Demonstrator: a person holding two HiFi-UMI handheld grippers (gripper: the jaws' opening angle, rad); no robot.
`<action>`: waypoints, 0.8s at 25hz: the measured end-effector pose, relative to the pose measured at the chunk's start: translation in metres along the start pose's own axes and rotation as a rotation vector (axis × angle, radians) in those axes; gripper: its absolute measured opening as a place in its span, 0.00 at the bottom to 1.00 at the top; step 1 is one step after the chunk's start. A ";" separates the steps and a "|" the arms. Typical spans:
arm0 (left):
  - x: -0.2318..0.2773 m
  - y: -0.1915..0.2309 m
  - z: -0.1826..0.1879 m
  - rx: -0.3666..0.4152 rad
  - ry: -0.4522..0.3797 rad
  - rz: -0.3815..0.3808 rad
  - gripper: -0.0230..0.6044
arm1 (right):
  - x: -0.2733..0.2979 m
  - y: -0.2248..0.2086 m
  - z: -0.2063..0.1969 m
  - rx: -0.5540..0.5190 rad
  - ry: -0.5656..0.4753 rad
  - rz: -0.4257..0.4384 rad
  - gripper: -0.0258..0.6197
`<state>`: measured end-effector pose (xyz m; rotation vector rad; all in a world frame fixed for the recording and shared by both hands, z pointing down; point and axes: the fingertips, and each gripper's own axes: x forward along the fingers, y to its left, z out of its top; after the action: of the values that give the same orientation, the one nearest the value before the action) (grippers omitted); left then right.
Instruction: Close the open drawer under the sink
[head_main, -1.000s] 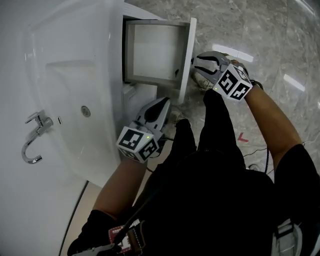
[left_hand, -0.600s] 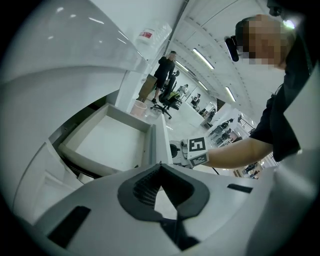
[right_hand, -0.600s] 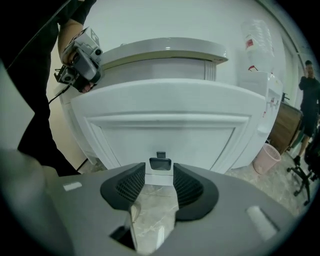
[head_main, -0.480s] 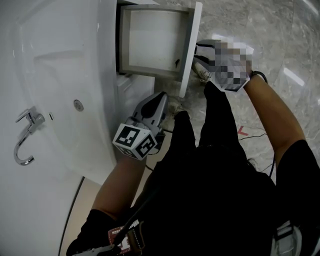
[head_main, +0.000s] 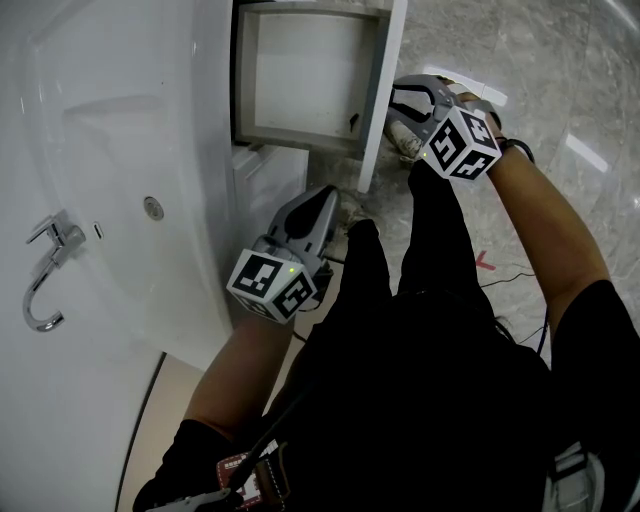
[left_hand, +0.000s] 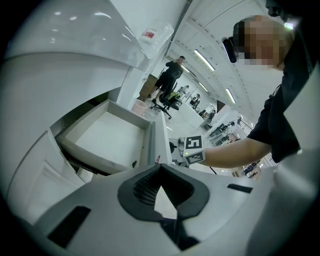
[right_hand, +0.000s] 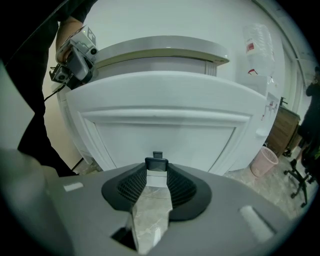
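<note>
Open drawer (head_main: 300, 80), bottle (right_hand: 262, 65) w/ red label (right_hand: 251, 47), illegible

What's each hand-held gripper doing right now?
Left hand-held gripper: closed, empty.
Right hand-held gripper: jaws have just been closing, apparently gripping the drawer handle.

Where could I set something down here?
Bare: the drawer bottom, the sink bowl around its drain, the floor beyond the drawer front. Crowded: at that front, where the right claw has just been closing on the handle; the left claw hangs by the cabinet.
</note>
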<state>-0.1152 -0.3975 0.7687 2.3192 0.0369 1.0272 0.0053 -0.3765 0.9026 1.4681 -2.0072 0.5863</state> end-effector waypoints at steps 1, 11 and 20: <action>-0.001 0.000 0.000 0.000 0.000 0.001 0.03 | 0.000 0.000 0.001 0.002 0.000 -0.001 0.23; -0.009 0.007 -0.002 -0.004 -0.018 0.016 0.03 | 0.007 0.000 0.007 -0.007 -0.002 -0.001 0.23; -0.014 0.010 -0.007 -0.015 -0.028 0.021 0.03 | 0.014 0.000 0.014 -0.009 -0.004 -0.003 0.23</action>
<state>-0.1318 -0.4058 0.7680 2.3243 -0.0060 1.0010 -0.0005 -0.3952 0.9021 1.4676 -2.0078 0.5737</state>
